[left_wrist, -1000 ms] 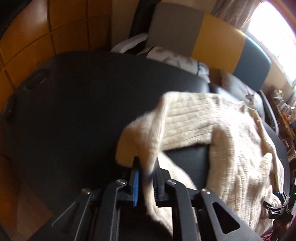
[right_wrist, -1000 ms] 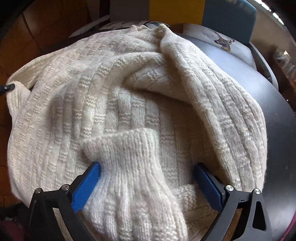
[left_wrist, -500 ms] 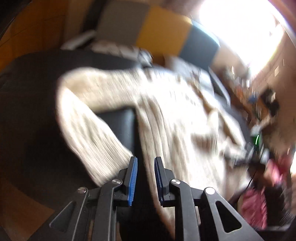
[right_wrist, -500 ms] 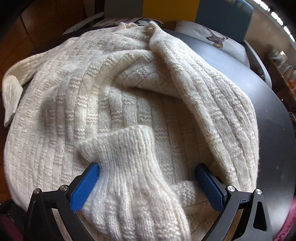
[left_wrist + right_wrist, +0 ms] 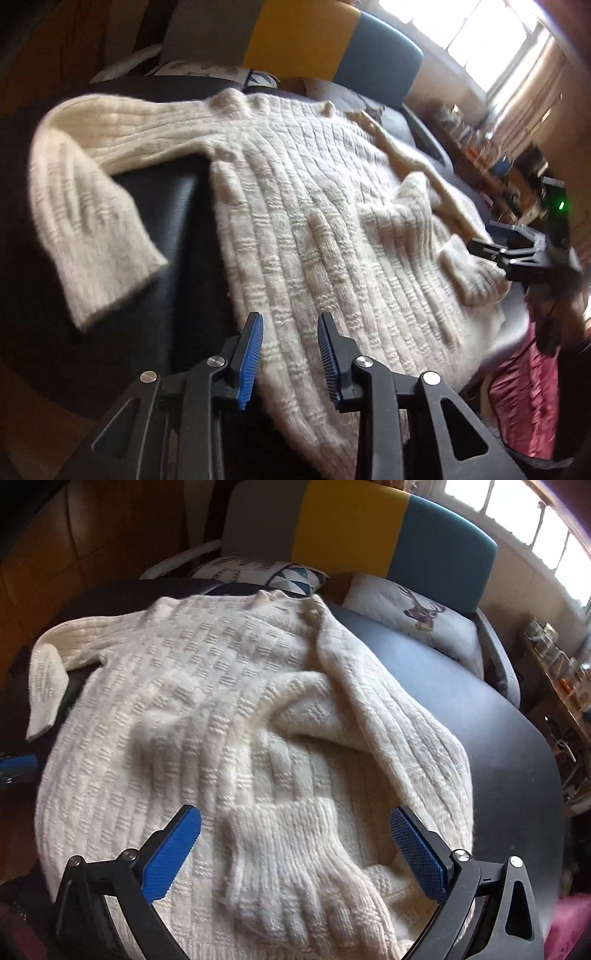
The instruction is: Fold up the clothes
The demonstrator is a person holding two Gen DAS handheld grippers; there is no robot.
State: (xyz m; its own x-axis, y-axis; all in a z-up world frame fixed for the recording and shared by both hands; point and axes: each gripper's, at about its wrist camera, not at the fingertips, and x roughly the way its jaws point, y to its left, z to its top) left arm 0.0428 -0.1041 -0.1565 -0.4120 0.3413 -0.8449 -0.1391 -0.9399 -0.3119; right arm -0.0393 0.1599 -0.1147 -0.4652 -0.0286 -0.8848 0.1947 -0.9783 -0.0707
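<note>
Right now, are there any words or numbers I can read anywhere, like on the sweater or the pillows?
None can be read.
sweater: plain knit, no label showing.
stag cushion: a picture of a stag only, no words.
patterned cushion: dark marks, too blurred to tell if they are letters.
shelf clutter: too small to read.

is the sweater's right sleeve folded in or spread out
Folded in: the right sleeve lies across the sweater body, cuff on the front.
</note>
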